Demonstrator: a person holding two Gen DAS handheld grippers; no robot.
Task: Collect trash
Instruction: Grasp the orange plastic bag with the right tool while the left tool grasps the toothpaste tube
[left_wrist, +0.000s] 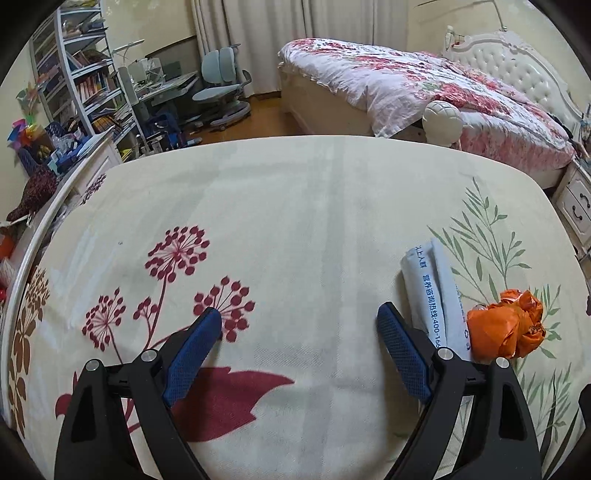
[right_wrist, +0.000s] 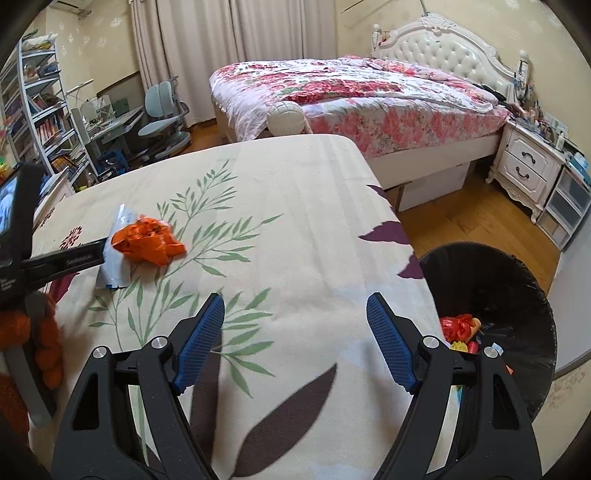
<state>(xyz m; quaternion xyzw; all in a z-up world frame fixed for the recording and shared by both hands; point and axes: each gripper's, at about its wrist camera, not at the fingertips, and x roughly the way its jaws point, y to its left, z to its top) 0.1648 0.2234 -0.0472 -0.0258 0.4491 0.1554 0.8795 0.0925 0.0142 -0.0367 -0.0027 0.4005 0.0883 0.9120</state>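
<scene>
Two pieces of trash on the counter

Left gripper and right gripper both gape empty; orange wrapper touches white packet.

Left wrist view tilted down close over flowered tablecloth, orange wrapper right of its fingers, right wrist view alike, same wrapper left of its fingers, bed beyond both.
</scene>
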